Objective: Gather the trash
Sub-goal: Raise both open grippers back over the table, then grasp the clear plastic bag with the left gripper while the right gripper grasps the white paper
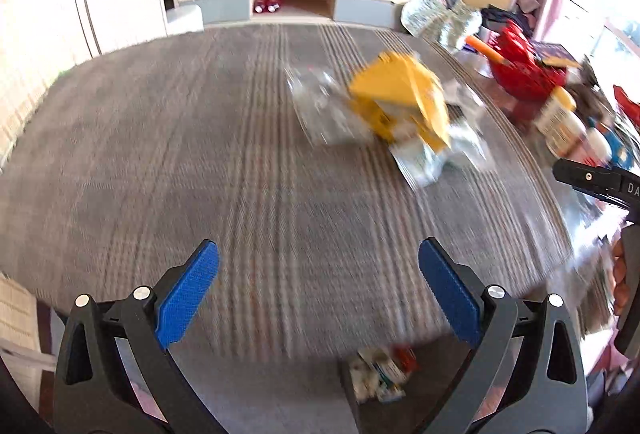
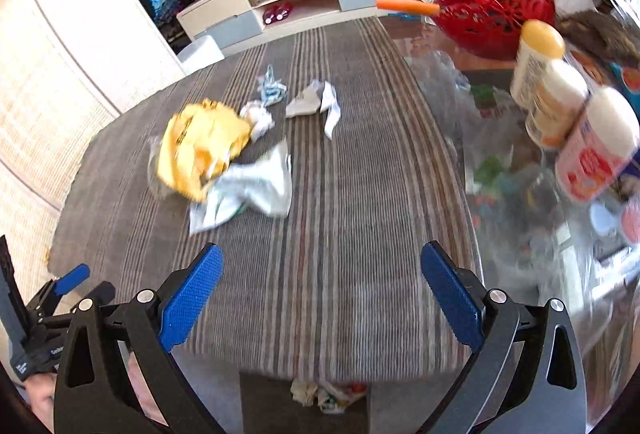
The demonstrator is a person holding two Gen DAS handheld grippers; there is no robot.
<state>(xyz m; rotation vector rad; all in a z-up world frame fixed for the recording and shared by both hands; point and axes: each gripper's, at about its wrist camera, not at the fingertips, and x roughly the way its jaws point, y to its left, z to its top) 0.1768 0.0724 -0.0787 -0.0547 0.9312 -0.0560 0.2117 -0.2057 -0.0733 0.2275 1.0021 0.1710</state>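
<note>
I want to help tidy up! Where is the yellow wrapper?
The yellow wrapper lies on the striped cloth, left of middle in the right wrist view, on top of a silver wrapper.

Left gripper (image 1: 318,266) and right gripper (image 2: 322,268) are looking identical: black forked arms carrying blue ribbed pads (image 2: 192,298), silver round screws showing at the pivots. White lettering is showing on a black body, lower left of the right wrist view. Bare skin is showing there too.
</note>
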